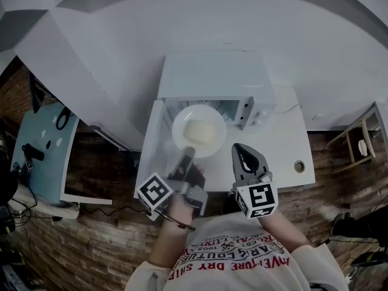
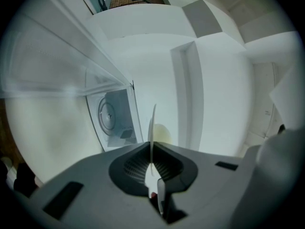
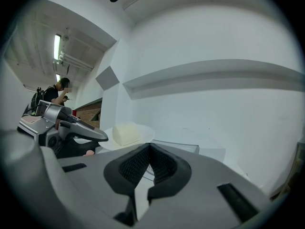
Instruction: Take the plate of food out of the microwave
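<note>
Seeing the left gripper [image 2: 152, 149] pinched almost closed on the near rim of the white plate [image 2: 152, 120], edge-on in the left gripper view, carrying a pale yellowish block of food [image 2: 163, 133]. Held level, right at the mouth of the open microwave [image 1: 212, 77], above the white table [image 1: 291, 144]. Right gripper [image 3: 150, 148] with jaws pressed together on nothing, hanging just to the right of the plate, close but not touching. Moving outward: see-through microwave door [image 1: 156, 144] swung out to the left, a small round hole [image 1: 298, 166] near the table's right front corner, plain white walls [image 3: 214, 109] behind. Brown brick-look floor [image 1: 97, 187] around the table, a pale blue tabletop [image 1: 39, 132] with a few dark bits off to the left, some wooden frame [image 1: 361, 139] at the far right, cut off by the picture's edge. Hard to place the plate's far edge, inside the cavity or clear of it. Also a person [image 3: 50, 95] way back in the right gripper view, small, just above the left gripper there. As for contents: just that one block in the middle of the plate, plus the round turntable [image 2: 108, 113] down in the microwave cavity.
</note>
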A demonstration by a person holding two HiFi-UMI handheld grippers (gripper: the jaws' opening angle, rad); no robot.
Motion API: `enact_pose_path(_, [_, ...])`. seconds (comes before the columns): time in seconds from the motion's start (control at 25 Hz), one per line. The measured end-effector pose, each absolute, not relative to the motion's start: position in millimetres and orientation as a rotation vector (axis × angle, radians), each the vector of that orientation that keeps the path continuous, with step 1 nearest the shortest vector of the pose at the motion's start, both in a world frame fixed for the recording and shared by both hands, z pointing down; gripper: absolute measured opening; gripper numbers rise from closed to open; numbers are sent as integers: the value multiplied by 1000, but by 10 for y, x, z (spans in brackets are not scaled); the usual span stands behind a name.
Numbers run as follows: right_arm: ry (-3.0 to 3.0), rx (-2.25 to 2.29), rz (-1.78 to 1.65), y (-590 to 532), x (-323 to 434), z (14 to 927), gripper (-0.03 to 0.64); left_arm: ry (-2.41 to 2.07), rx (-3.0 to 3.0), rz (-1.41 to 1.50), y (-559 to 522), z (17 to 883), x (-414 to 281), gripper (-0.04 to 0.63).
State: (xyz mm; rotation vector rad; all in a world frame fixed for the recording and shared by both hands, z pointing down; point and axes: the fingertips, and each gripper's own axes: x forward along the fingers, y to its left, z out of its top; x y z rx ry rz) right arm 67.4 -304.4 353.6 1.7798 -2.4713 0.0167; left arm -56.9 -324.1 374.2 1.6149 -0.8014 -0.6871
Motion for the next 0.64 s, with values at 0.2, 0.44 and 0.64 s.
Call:
enact_pose_path(0.2, [-2465, 1774, 18, -3016, 689, 3552, 12, -801, 1611, -681, -3227, 3773, -547, 17])
enact_pose_path(0.44, [-2465, 1790, 23, -3005, 757, 3546, 12, -802, 1618, -659, -3223, 3807, -494, 17])
enact_pose_path(0.64, [-2471, 1777, 8, -3006, 754, 3536, 12, -777, 1610, -666, -3208, 3776, -433, 17])
